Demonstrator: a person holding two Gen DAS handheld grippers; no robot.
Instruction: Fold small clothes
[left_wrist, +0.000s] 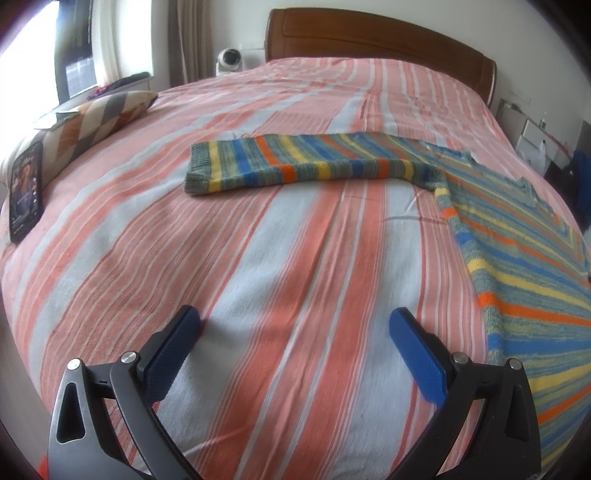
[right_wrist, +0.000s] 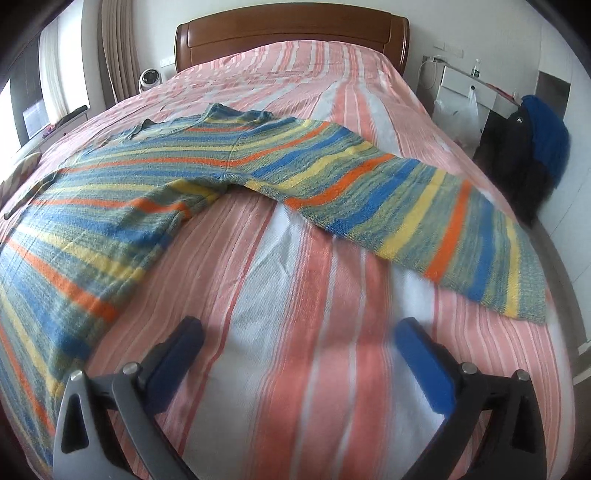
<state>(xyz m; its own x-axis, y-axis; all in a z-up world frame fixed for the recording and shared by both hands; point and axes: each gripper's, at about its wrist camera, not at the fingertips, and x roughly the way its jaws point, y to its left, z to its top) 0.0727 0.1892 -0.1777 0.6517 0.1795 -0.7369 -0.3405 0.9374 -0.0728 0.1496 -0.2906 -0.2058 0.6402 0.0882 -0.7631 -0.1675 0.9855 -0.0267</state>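
A knitted sweater (left_wrist: 517, 229) striped in blue, yellow, orange and grey-green lies flat on the bed, its sleeves spread out sideways. In the left wrist view one sleeve (left_wrist: 295, 162) stretches to the left, and the body fills the right edge. My left gripper (left_wrist: 295, 321) is open over bare bedcover, nothing between its blue pads (left_wrist: 417, 358). In the right wrist view the sweater body (right_wrist: 92, 206) lies left and the other sleeve (right_wrist: 424, 210) runs right. My right gripper (right_wrist: 299, 328) is open above the cover, just short of that sleeve.
The bed has a pink and white striped cover (left_wrist: 280, 258) and a wooden headboard (right_wrist: 291, 33). A checked pillow (left_wrist: 99, 122) and a dark phone or card (left_wrist: 26, 192) lie at the left edge. A chair with dark and blue clothes (right_wrist: 532, 147) stands right of the bed.
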